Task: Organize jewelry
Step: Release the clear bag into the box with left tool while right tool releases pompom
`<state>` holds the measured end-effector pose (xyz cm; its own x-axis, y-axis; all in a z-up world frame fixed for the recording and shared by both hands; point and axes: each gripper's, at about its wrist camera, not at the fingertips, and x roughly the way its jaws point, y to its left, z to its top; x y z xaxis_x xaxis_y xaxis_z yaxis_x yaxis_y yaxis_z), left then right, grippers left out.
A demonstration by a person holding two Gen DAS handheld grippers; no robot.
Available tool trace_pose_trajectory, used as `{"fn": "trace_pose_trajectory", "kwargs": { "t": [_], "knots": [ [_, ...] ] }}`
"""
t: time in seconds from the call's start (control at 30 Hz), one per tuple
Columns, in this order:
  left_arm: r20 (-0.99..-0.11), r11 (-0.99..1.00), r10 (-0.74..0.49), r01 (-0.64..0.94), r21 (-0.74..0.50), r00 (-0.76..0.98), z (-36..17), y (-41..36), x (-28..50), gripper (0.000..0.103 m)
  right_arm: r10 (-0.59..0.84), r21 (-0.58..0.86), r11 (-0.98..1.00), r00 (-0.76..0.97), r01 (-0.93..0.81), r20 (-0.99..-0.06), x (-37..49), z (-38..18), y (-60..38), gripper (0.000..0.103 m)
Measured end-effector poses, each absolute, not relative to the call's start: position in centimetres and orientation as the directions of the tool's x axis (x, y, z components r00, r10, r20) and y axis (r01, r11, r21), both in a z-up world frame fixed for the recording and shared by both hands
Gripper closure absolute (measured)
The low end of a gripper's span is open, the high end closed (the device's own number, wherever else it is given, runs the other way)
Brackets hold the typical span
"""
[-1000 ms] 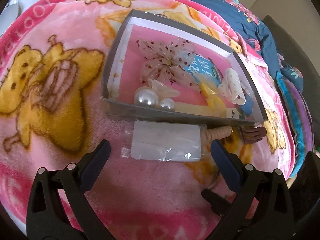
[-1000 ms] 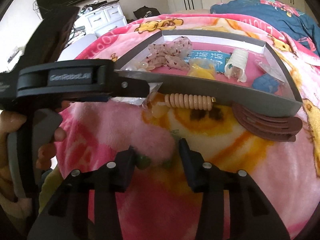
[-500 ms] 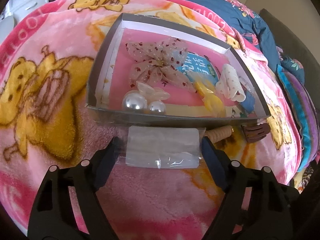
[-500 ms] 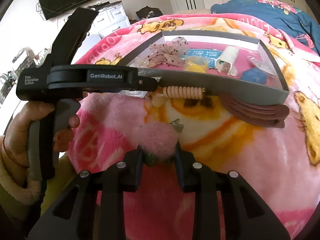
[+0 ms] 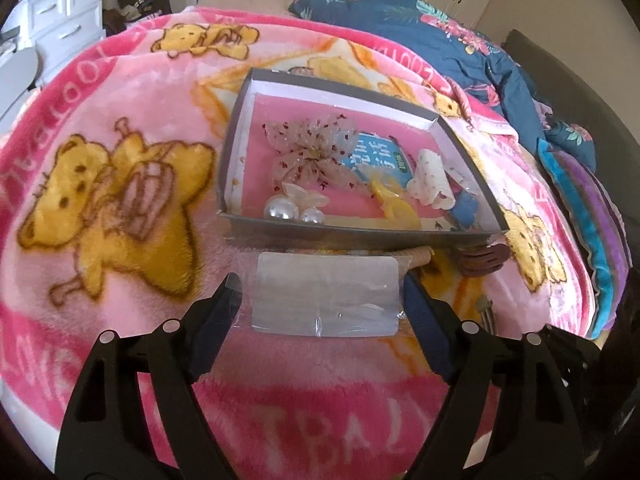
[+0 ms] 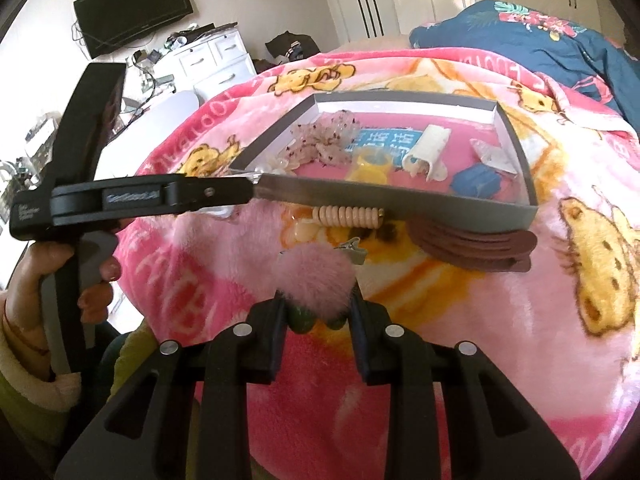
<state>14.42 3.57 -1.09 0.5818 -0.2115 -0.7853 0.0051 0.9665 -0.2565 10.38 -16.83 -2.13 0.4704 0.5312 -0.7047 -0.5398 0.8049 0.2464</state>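
A grey shallow box (image 5: 356, 236) (image 6: 400, 196) lies on the pink bear blanket and holds a sheer bow (image 5: 312, 148), pearl clips (image 5: 282, 210), a yellow clip (image 5: 396, 204) and other small pieces. In front of it lies a clear plastic packet (image 5: 326, 296). My left gripper (image 5: 320, 300) has closed in on the packet's two ends and holds it. My right gripper (image 6: 318, 312) is shut on a pink fluffy pompom hair clip (image 6: 316, 280) with green beads and holds it above the blanket. A beige spiral hair tie (image 6: 348, 216) and a brown claw clip (image 6: 472, 246) lie against the box's front wall.
A blue floral duvet (image 5: 460, 52) is bunched at the far right of the bed. White drawers (image 6: 212, 60) and a wall television (image 6: 136, 20) stand beyond the bed at the left. The left tool's body (image 6: 132, 196) crosses the right wrist view.
My left gripper moved forward and closed onto the packet. My right gripper closed on the pompom clip and lifted it off the blanket.
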Motion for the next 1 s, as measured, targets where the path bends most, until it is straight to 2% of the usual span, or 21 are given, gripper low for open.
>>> {"fn": "trace_pose_trajectory", "kwargs": {
  "t": [0.57, 1.0],
  "knots": [
    [-0.756, 0.968, -0.204, 0.013, -0.251, 0.622, 1.1, 4.1, 9.5, 0.030, 0.552, 0.250, 0.799, 0.504, -0.547, -0.664, 9.6, 0.1, -17.7, 0.077],
    [-0.709, 0.972, -0.168, -0.006, -0.235, 0.685, 3.4, 4.1, 9.0, 0.030, 0.559, 0.261, 0.809, 0.554, -0.527, -0.617, 9.9, 1.9, -19.3, 0.077]
  ]
}}
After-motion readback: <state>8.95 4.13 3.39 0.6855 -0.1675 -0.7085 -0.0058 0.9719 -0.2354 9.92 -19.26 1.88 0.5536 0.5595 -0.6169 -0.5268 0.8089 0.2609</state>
